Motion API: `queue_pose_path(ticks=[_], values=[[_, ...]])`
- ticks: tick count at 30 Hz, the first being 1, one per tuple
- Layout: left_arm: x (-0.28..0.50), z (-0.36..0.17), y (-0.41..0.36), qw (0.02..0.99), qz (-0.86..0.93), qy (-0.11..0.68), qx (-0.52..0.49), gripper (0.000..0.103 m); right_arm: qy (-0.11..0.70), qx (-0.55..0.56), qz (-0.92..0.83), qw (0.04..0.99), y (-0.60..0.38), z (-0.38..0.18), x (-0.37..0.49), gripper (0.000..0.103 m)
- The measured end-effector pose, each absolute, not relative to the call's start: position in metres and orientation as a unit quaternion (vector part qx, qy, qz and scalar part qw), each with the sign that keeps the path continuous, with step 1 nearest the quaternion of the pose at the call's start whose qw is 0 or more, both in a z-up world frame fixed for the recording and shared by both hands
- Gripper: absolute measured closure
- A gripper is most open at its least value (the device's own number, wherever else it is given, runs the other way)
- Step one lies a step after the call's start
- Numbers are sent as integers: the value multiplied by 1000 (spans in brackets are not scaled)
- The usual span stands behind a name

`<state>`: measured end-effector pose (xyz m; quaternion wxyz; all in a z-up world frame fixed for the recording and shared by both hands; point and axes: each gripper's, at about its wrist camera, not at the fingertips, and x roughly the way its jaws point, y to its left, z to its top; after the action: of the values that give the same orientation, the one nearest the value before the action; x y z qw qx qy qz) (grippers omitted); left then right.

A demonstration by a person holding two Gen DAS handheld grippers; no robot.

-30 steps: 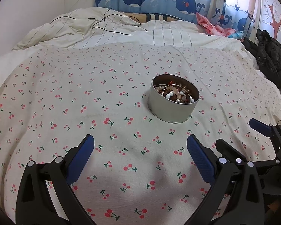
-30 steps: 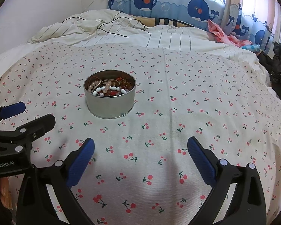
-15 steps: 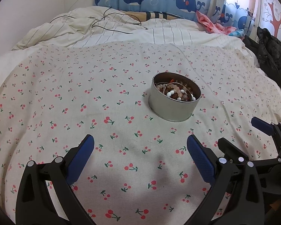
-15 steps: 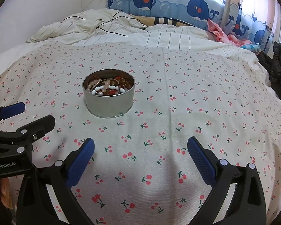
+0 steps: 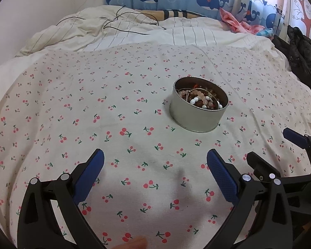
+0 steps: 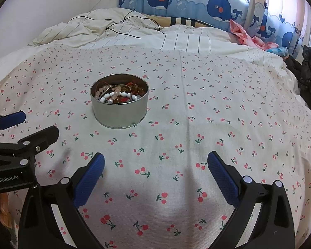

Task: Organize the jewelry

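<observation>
A round silver tin (image 5: pixel 198 117) stands on the cherry-print sheet (image 5: pixel 93 108). It holds bead bracelets (image 5: pixel 201 100) in white, pink and brown. The tin also shows in the right wrist view (image 6: pixel 119 115), with the beads (image 6: pixel 118 95) inside. My left gripper (image 5: pixel 155 161) is open and empty, short of the tin and to its left. My right gripper (image 6: pixel 155 164) is open and empty, short of the tin and to its right. Each gripper shows at the edge of the other's view: the right one (image 5: pixel 280 145), the left one (image 6: pixel 29 124).
A rumpled striped duvet (image 5: pixel 134 31) with a black cable (image 5: pixel 122 26) lies at the back. Whale-print curtains (image 6: pixel 197 2) hang behind. Pink cloth (image 6: pixel 248 36) and dark clothing (image 5: pixel 302 54) lie at the right edge of the bed.
Both views have shifted slightly, so the tin sits a little closer to the frame centres. Both grippers stay open.
</observation>
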<state>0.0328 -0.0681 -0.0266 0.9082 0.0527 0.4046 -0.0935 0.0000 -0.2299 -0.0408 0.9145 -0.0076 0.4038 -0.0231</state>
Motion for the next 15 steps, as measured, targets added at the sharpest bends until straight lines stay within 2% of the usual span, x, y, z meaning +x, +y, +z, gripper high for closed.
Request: queue_pose_path(ticks=[15], values=[[35, -26, -64, 911, -81, 402, 50, 8, 407, -8, -23, 913, -229, -44, 0, 8]])
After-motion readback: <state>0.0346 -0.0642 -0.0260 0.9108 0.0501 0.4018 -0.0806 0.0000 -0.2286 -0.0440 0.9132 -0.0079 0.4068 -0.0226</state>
